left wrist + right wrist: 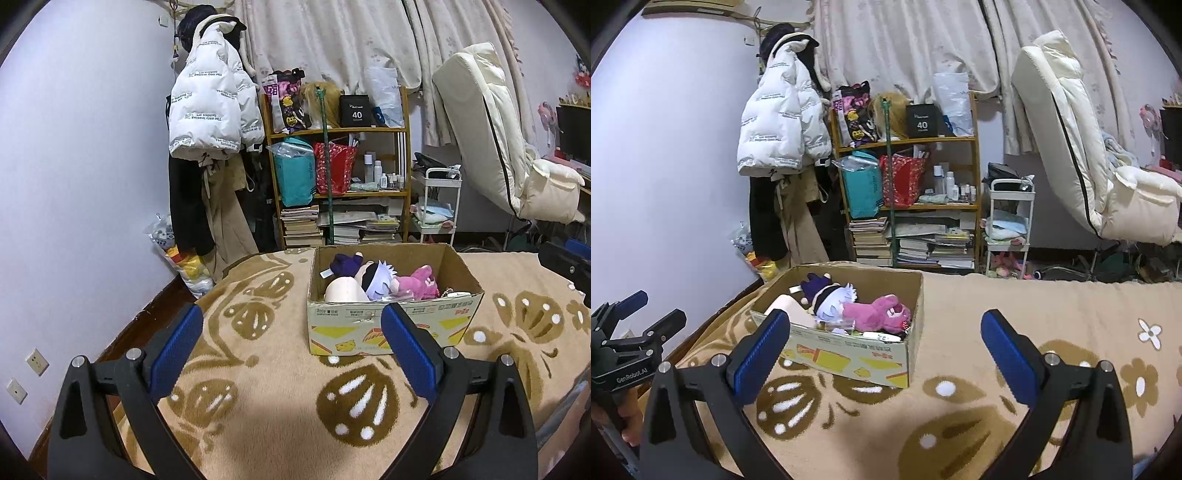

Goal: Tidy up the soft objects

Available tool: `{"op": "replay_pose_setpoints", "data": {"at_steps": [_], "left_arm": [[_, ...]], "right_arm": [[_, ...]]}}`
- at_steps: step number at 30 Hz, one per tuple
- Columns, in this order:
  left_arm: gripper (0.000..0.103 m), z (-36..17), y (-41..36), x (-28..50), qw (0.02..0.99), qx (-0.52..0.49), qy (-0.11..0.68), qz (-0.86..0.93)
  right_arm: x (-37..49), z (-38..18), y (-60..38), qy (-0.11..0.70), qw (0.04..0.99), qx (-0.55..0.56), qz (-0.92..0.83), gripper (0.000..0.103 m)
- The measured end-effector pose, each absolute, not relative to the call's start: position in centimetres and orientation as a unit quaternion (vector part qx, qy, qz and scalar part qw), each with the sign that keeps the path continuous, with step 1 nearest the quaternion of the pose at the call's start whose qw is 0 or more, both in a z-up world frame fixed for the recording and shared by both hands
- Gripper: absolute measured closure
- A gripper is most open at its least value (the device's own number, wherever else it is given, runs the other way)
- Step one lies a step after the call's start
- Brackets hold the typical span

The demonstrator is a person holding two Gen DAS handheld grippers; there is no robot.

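Left gripper [291,332]: jaws apart, nothing between them. Both blue pads [177,350] hang above the patterned blanket [258,424], which covers the bed. The cardboard box [391,325] stands on the blanket just beyond the jaws, ahead and toward the right-hand jaw, whose pad overlaps the box's near wall in the left wrist view; contact cannot be confirmed.

Box contents, visible over the near wall:
- a pink plush toy [417,284] toward the right-hand side;
- a white-haired doll [376,280] in the middle, touching the pink plush;
- a dark purple plush [345,263] beyond it, toward the far wall;
- a pale cream rounded item [343,290] against the near wall.

Right gripper [886,341]: jaws apart, nothing between them, above the same blanket. In the right wrist view the box lies ahead of the left-hand jaw and partly between the two jaws. The left gripper appears outside the left-hand jaw, at the picture's edge.

Well beyond both sets of jaws stand a wooden shelf [404,129] of books and bags, and a white puffer jacket [210,107] hanging beside it.
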State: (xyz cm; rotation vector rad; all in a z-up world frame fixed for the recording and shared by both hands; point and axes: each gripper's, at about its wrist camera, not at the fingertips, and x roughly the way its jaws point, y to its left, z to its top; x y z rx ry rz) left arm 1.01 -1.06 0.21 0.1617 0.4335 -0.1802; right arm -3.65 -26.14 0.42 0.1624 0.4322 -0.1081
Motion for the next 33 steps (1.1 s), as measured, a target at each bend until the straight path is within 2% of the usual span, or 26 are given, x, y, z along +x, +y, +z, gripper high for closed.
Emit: {"op": "replay_pose_setpoints", "data": {"at_steps": [33], "left_arm": [[0.007,-0.9,-1.9,1.5,0.963,0.090,0.235,-0.095]], "right_arm": [[-3.1,-1.0,-26.8,0.233,0.967,0.084,-0.052,0.000]]}}
